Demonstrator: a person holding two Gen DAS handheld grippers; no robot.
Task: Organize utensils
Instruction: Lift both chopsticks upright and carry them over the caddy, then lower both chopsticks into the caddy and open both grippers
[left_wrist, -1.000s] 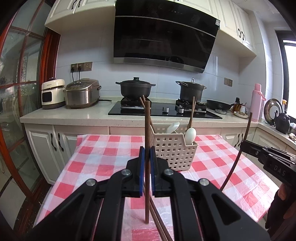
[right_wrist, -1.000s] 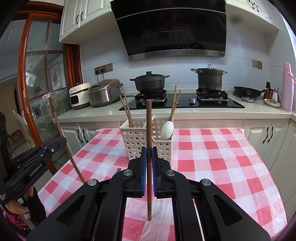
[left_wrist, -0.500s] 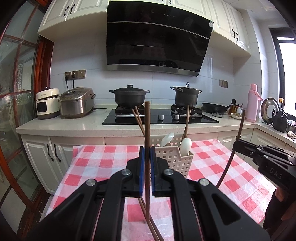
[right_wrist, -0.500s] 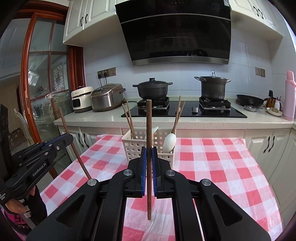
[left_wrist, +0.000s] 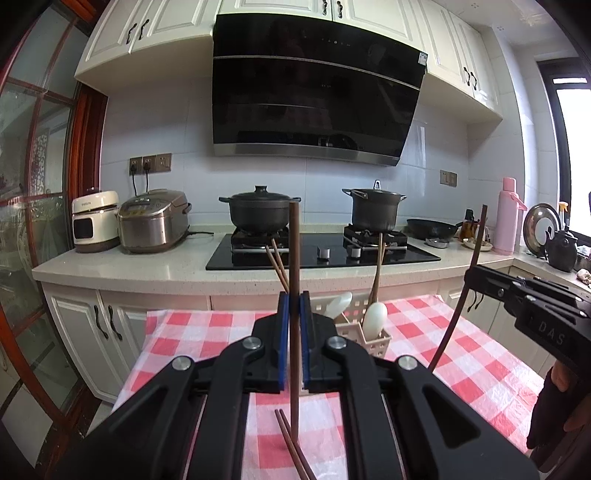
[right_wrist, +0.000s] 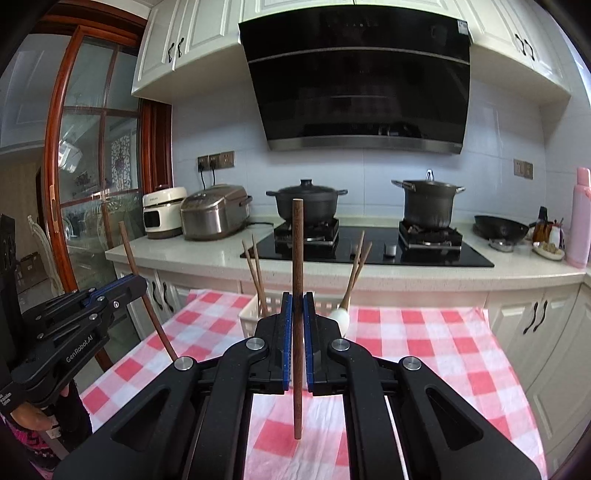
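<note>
Your left hand-held gripper (left_wrist: 294, 341) is clamping a brown chopstick (left_wrist: 294, 258) upright between its blue pads, its lower tip hanging above the checked desk (left_wrist: 192, 332). Your right hand-held gripper (right_wrist: 298, 341) is pinching a second chopstick (right_wrist: 297, 258) the same way, clear of the cloth. Beyond both, the white basket (left_wrist: 380, 338) is standing on the desk, holding a pair of chopsticks (left_wrist: 277, 264), a white spoon (left_wrist: 375, 317) and a scoop. Two loose chopsticks (left_wrist: 295, 446) are lying on the cloth below your left gripper.
</note>
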